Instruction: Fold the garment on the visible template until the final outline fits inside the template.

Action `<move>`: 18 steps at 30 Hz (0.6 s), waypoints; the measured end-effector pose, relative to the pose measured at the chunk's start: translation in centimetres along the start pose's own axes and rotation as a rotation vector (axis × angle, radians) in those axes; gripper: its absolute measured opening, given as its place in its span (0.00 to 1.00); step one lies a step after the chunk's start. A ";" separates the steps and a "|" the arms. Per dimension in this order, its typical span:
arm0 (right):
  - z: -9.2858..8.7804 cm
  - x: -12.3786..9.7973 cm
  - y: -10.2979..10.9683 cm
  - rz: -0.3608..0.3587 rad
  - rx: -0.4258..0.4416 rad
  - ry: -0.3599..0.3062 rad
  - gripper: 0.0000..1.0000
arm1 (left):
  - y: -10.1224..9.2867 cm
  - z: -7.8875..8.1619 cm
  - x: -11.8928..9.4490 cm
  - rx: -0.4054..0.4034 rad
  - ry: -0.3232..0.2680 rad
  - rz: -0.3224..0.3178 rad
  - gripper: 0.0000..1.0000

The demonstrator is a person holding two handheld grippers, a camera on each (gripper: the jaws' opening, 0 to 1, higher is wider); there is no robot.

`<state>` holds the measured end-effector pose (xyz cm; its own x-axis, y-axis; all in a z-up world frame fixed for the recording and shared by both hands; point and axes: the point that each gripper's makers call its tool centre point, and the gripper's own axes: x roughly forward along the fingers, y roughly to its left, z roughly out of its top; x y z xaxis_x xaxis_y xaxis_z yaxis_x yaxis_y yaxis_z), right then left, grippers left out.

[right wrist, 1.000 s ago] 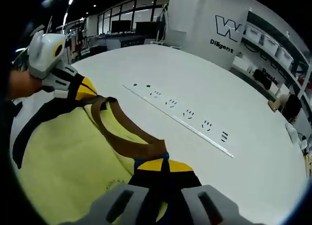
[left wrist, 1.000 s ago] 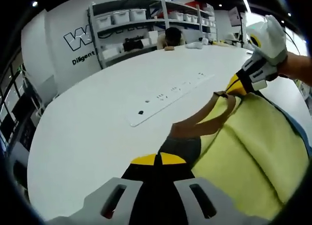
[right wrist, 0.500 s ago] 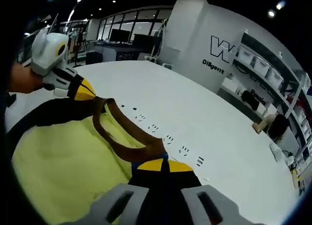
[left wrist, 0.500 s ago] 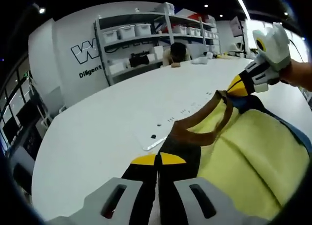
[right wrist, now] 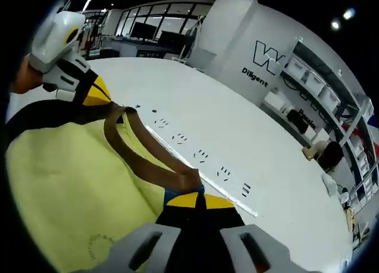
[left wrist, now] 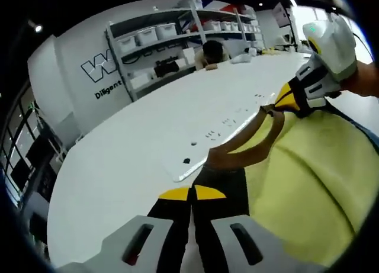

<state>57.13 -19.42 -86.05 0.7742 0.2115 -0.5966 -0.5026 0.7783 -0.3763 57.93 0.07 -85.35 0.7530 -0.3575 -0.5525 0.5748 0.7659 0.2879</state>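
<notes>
1. Pinching the garment (left wrist: pixel 308 166) at its dark shoulder edge beside the brown collar (left wrist: pixel 249 145), our left gripper (left wrist: pixel 192 196) had its yellow-tipped jaws pressed together on the fabric.
2. We saw the same collar in the right gripper view, where our right gripper (right wrist: pixel 195 201) was likewise clamped on the garment (right wrist: pixel 65 178) at the collar's (right wrist: pixel 139 151) other end, jaws closed on the dark trim.
3. Each gripper appeared in the other's view at the far end of the collar: the right one at the upper right of the left gripper view, the left one at the upper left of the right gripper view, each with a hand behind it.
4. We held the collar stretched between the two grippers, with the yellow body of the garment spreading away from it over the white table (left wrist: pixel 136 143).
5. Just beyond the collar lay the flat white template (right wrist: pixel 219 166) with small dark marks, its long edge running roughly along the collar line.
6. Past the table from the collar stood shelving (left wrist: pixel 160 48) with white bins, against a wall bearing lettering.
</notes>
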 end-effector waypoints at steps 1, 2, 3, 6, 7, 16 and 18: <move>-0.3 0.1 0.1 0.006 0.005 0.010 0.00 | -0.2 -0.5 0.1 -0.002 0.018 -0.009 0.00; -0.4 0.1 0.3 0.013 0.009 0.014 0.00 | -0.1 -0.5 0.2 -0.003 0.017 -0.010 0.00; -0.3 0.1 0.2 0.008 0.007 0.007 0.00 | -0.1 -0.7 0.1 0.000 0.017 -0.008 0.00; -0.3 0.0 0.2 0.009 0.019 0.008 0.00 | -0.1 -0.5 0.0 0.002 0.014 -0.008 0.00; -0.3 0.0 0.2 0.011 0.029 0.006 0.00 | -0.1 -0.5 0.0 0.004 0.013 -0.009 0.00; -0.4 -0.2 0.0 0.003 0.079 0.014 0.01 | 0.0 -0.5 -0.1 -0.025 0.009 -0.005 0.02; -0.4 -0.2 0.0 0.003 0.085 0.017 0.03 | 0.2 -0.5 -0.1 -0.030 0.009 0.001 0.04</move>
<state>56.83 -19.72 -86.22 0.7656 0.2048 -0.6099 -0.4704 0.8250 -0.3134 57.78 0.50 -85.62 0.7504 -0.3522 -0.5594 0.5645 0.7818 0.2649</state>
